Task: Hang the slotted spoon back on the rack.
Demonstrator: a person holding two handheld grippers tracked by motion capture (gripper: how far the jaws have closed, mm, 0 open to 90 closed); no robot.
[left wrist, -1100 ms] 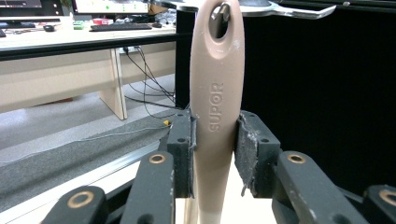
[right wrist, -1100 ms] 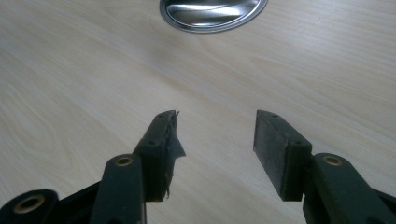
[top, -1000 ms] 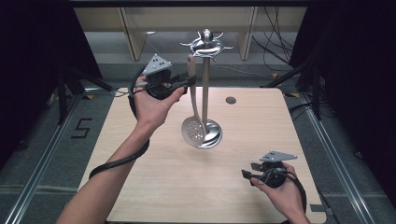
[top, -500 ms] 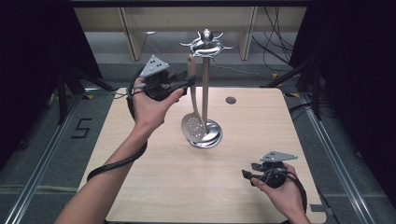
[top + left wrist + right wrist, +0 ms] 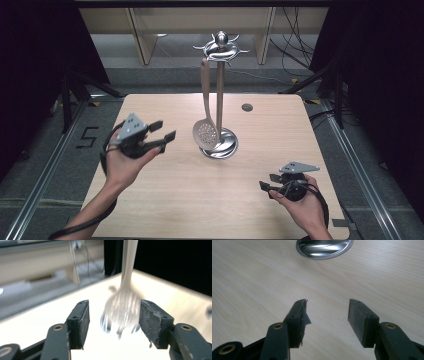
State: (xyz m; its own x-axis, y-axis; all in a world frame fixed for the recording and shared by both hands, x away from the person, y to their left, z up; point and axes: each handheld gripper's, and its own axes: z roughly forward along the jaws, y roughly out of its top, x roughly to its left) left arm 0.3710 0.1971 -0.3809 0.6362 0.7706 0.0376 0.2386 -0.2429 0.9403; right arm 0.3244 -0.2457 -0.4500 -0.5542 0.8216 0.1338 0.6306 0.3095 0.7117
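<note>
Hanging: slotted spoon (image 5: 206, 134) from the utensil stand (image 5: 220, 100), bowl near the stand's base.
Left gripper (image 5: 161, 136): jaws wide, empty, just left of the spoon, apart from it.
Right gripper (image 5: 269, 182): jaws wide, empty, near table (image 5: 165, 200) front corner, well apart.

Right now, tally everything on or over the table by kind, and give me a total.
Utensil stand: 1
Slotted spoon hanging on the stand: 1
Hand-held gripper: 2, left hand-held gripper and right hand-held gripper, both open
Total: 4
</note>
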